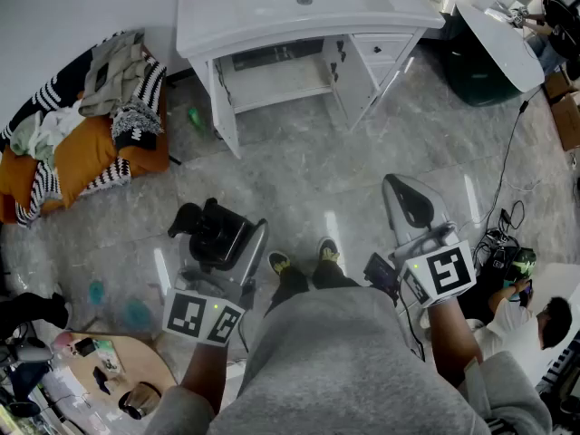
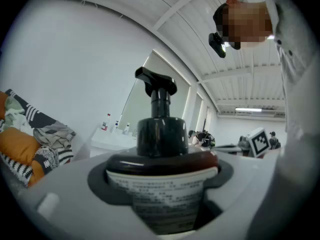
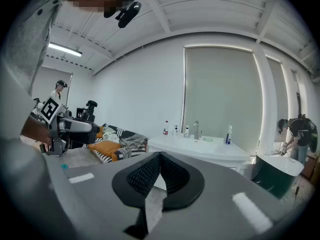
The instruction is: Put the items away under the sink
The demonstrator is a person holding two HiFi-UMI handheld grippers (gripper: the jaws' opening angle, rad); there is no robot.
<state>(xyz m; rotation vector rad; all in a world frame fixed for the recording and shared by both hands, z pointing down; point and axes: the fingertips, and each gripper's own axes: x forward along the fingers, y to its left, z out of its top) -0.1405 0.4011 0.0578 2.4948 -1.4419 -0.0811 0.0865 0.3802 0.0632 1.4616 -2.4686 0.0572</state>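
My left gripper is shut on a dark brown pump bottle with a black pump head and a white printed label. In the left gripper view the bottle stands upright between the jaws and fills the middle. The right gripper is shut, its ribbed black pads meeting with nothing between them. The white sink cabinet stands ahead across the floor, its doors open on a bare shelf. The sink also shows in the right gripper view, beyond the jaws.
A green item lies on the floor left of the cabinet. A heap of striped and orange clothes sits at the left. Bottles stand on the sink top. A round wooden table is at the lower left; a seated person and cables are at the right.
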